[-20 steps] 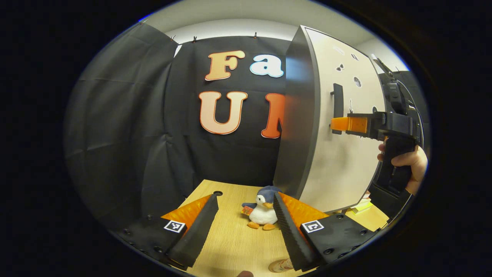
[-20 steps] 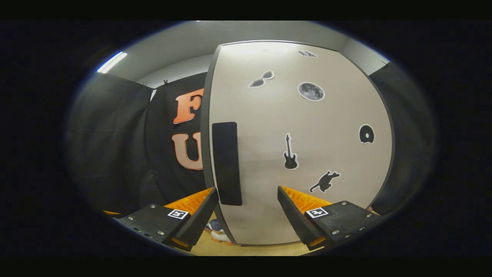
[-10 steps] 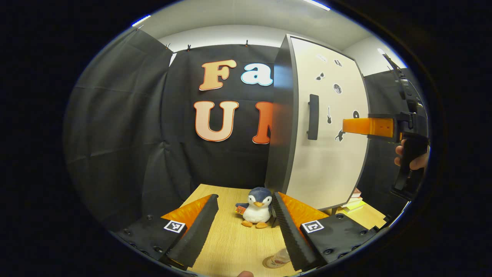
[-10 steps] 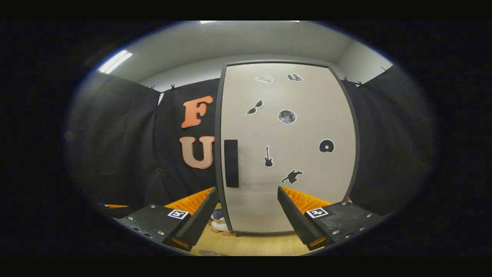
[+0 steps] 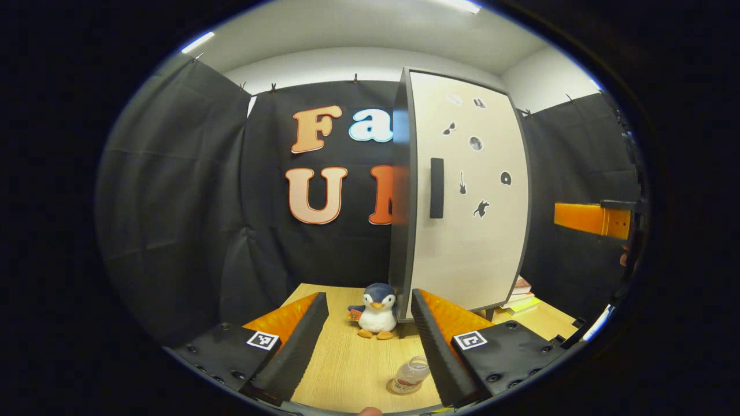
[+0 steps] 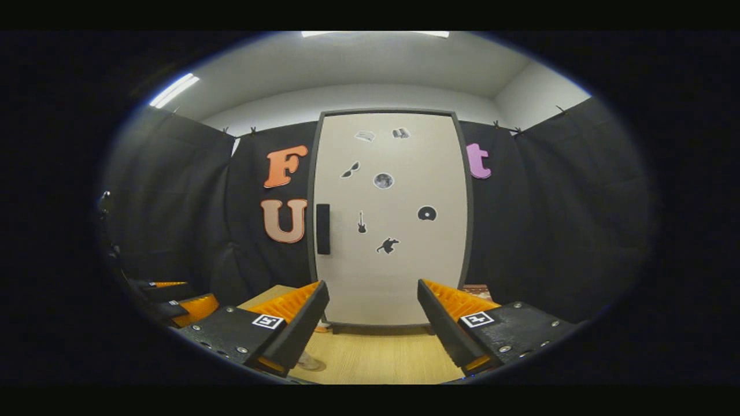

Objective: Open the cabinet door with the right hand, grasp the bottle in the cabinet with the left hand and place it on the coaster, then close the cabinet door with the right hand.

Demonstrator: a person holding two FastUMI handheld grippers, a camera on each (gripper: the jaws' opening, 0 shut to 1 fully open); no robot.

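We are looking at the cabinet door (image 6: 390,219) lying flat and apparently shut in the right gripper view, so we are judging the task as all but finished. On the worktop (image 5: 347,370), the bottle (image 5: 409,377) is standing on the coaster (image 5: 399,390), just beside the left tool (image 5: 370,341), whose fingers are spread and holding nothing. The right tool (image 6: 373,323) is likewise hanging spread and empty, well clear of the door handle (image 6: 323,229). Bare worktop is lying between the tools and the cabinet's front edge, giving both hands room to draw away; the plush penguin (image 5: 373,311) is sitting near the cabinet's corner.
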